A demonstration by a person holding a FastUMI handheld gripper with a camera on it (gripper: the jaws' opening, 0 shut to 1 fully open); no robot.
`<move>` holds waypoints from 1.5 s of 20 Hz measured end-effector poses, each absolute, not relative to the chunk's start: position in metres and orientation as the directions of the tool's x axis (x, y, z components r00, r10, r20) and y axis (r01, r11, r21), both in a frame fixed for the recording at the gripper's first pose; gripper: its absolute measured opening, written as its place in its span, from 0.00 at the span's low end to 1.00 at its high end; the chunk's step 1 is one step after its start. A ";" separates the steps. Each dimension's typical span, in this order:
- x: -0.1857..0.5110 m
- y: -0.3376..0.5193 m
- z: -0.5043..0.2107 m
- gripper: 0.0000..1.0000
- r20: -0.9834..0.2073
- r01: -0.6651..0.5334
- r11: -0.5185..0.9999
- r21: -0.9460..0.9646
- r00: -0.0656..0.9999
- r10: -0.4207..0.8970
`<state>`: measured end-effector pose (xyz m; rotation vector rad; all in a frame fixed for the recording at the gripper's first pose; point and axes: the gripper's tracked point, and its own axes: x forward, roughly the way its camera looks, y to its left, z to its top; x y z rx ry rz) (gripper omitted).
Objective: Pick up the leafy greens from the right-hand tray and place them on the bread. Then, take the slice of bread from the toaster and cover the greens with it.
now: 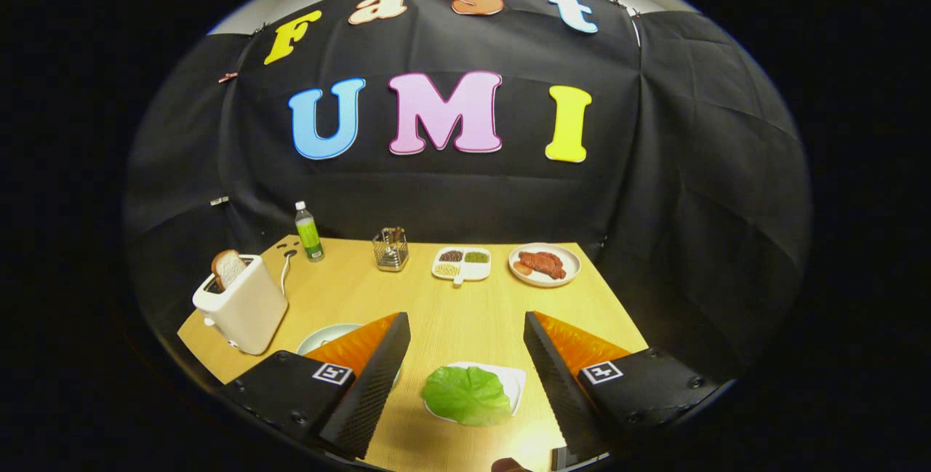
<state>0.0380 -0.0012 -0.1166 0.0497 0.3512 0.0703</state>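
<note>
I judge nothing of the task is done yet. My gripper [465, 363] has its fingers spread wide and holds nothing. The lettuce leaf [467, 394] lies on its white tray [515, 379] between the fingers, near the table's [451, 312] front edge. The bread slice [228, 267] stands in the toaster [244, 302] at the left edge. A plate [324, 335] peeks out behind my left finger; I can't tell what's on it.

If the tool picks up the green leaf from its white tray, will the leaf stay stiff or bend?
The leafy greens look thin and wrinkled, so they will probably flop and weigh little. They lie flat on the white tray, so pinching an edge may be difficult. The tool is open, with the leaf between its fingers.
</note>
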 end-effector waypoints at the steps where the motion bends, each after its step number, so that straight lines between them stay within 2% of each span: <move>1: 0.037 -0.001 -0.127 0.98 -0.367 -0.062 0.996 0.068 0.926 0.083; 11: 0.045 -0.003 -0.235 0.98 -0.589 -0.123 0.984 0.131 0.788 0.177; 17: 0.044 0.000 -0.285 0.99 -0.670 -0.165 0.978 0.131 0.713 0.210; 24: 0.044 -0.009 -0.337 0.99 -0.754 -0.206 0.977 0.057 0.632 0.177; 30: 0.042 -0.008 -0.354 0.97 -0.785 -0.246 0.968 0.052 0.589 0.192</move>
